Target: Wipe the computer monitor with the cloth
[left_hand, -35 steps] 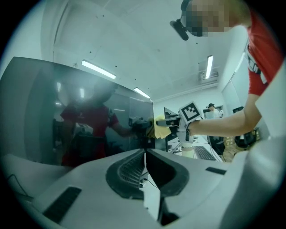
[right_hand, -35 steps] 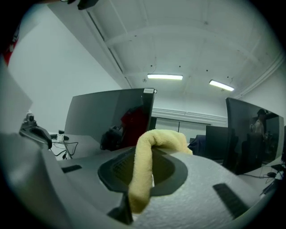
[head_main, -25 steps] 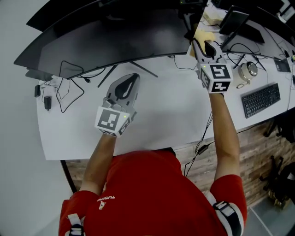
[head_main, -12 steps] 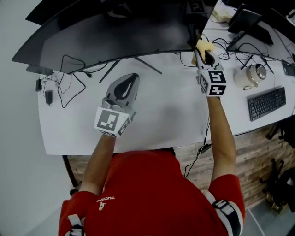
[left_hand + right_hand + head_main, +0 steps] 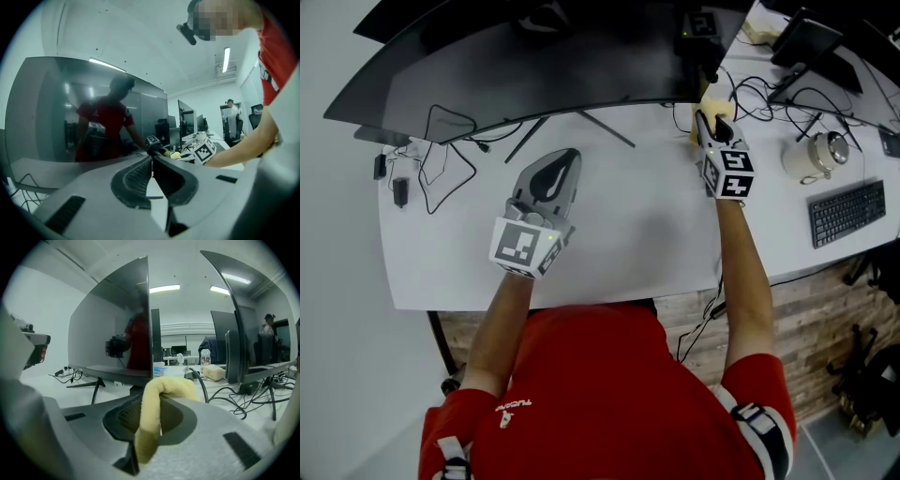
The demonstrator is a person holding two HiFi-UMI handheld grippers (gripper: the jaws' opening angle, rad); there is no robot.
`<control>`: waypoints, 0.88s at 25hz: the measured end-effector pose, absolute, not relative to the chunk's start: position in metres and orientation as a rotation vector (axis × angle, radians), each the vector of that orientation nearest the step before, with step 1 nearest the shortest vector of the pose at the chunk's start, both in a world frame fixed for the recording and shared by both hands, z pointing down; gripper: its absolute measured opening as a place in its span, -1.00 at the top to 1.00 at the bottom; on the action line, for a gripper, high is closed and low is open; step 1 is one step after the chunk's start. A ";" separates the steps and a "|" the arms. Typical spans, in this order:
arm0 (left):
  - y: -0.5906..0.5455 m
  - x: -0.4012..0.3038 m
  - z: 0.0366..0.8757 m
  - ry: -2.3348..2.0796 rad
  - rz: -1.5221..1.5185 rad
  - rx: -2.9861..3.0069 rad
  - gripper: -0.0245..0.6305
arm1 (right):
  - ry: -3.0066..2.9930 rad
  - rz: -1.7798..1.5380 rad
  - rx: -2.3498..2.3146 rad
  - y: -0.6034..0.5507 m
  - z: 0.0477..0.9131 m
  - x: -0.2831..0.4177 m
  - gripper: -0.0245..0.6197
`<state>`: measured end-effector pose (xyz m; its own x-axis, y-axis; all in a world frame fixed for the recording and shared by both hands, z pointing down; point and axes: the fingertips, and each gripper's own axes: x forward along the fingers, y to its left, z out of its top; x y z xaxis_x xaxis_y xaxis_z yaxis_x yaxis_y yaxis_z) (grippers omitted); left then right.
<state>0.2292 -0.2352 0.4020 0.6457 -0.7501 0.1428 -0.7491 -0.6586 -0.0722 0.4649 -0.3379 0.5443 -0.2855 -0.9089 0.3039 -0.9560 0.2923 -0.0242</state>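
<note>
Right gripper [image 5: 711, 120] has slid back since a second ago, and the yellow cloth [image 5: 718, 99] that was up beside the monitor's [image 5: 534, 75] right end now sits just at its lower right corner. Left gripper [image 5: 566, 161] hasn't budged, parked on the white desk [image 5: 647, 234] in front of the monitor's middle.

From the head view you get the layout: both arms stretched forward, the right one reaching further and nearly straight, the left one bent and low. A keyboard [image 5: 853, 211] lies well off to the right of the monitor, and loose cables [image 5: 441, 159] trail under its left end.

The right gripper view gives what the head view can't. Its jaws are clamped on the cloth, which stands up between them as a rolled fold and flops over the far jaw. The monitor's right edge rises directly ahead, seen almost edge-on, and the cloth looks short of the glass, though I can't tell for sure.

Over in the left gripper view the dark screen fills the left side, mirroring the person in red. Those jaws are pressed together at the tips with nothing between them, and the right gripper's marker cube shows beyond, near the monitor's far end.
</note>
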 end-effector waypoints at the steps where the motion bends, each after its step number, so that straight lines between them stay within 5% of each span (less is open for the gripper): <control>1: -0.235 0.227 0.403 1.299 -0.255 -2.844 0.88 | -2.329 0.313 1.721 -0.338 0.547 0.464 0.72; 22: -0.228 0.132 0.414 1.381 -0.168 -2.836 0.88 | -2.474 0.462 1.717 -0.341 0.544 0.343 0.72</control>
